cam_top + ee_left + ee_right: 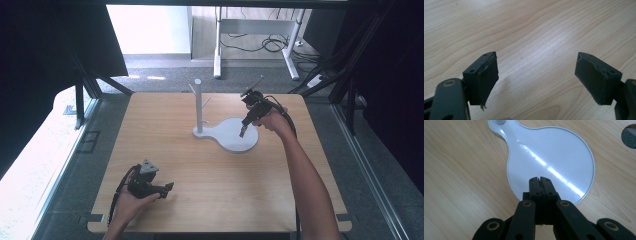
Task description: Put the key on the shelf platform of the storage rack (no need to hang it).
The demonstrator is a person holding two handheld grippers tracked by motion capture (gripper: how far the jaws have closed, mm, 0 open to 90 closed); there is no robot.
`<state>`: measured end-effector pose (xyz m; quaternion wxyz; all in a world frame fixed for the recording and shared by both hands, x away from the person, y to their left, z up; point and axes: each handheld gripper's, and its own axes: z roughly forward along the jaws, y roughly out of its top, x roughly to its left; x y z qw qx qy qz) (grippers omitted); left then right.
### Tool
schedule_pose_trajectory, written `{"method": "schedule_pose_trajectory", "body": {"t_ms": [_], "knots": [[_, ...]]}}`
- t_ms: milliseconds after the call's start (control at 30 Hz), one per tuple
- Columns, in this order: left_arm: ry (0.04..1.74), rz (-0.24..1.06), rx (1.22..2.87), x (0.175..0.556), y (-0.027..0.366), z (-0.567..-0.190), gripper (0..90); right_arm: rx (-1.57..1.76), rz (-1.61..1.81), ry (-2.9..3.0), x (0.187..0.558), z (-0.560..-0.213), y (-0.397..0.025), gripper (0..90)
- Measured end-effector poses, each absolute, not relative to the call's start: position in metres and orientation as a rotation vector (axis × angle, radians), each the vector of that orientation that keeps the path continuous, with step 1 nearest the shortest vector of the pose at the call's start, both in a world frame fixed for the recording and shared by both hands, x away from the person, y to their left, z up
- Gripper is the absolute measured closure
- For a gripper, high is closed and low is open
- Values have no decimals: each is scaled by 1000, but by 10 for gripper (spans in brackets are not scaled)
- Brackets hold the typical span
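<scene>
A white stand (198, 107) with an upright post and short pegs rises from a flat white base (235, 137) at the middle of the wooden table (220, 200). My right gripper (243, 131) hovers over the round part of that base (564, 152), pointing down, its jaws pressed together with nothing between them (539, 180). My left gripper (168, 188) rests near the table's front left corner, held in a hand. In the left gripper view its jaws stand wide apart over bare wood (536, 72), holding nothing.
A round hole (629, 136) pierces the tabletop beyond the base in the right gripper view. Black frame struts (85, 95) flank the table. A desk frame (255, 40) and cables (270, 45) lie on the floor behind.
</scene>
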<state>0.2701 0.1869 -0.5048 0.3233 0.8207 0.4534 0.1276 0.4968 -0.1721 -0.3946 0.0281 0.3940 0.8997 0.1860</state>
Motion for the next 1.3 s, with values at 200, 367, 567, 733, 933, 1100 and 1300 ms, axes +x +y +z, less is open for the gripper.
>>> {"method": "schedule_pose_trajectory", "body": {"t_ms": [200,367,567,733,933,1100,1300], "knots": [[1190,336,2157,271,187,-505,192,1220,558,2787,503,-401,-167,900],[1189,332,2151,270,187,-505,192,1220,551,2780,508,-408,-164,900],[1191,332,2151,271,189,-505,192,1243,545,2778,514,-416,-159,900],[1188,332,2155,271,187,-505,192,1240,521,2788,517,-423,-152,899],[1190,325,2150,271,187,-506,191,1252,525,2782,522,-431,-148,899],[1186,329,2154,271,188,-506,191,1280,524,2778,524,-442,-148,899],[1189,325,2160,271,186,-507,190,1297,509,2773,525,-452,-149,899]]}}
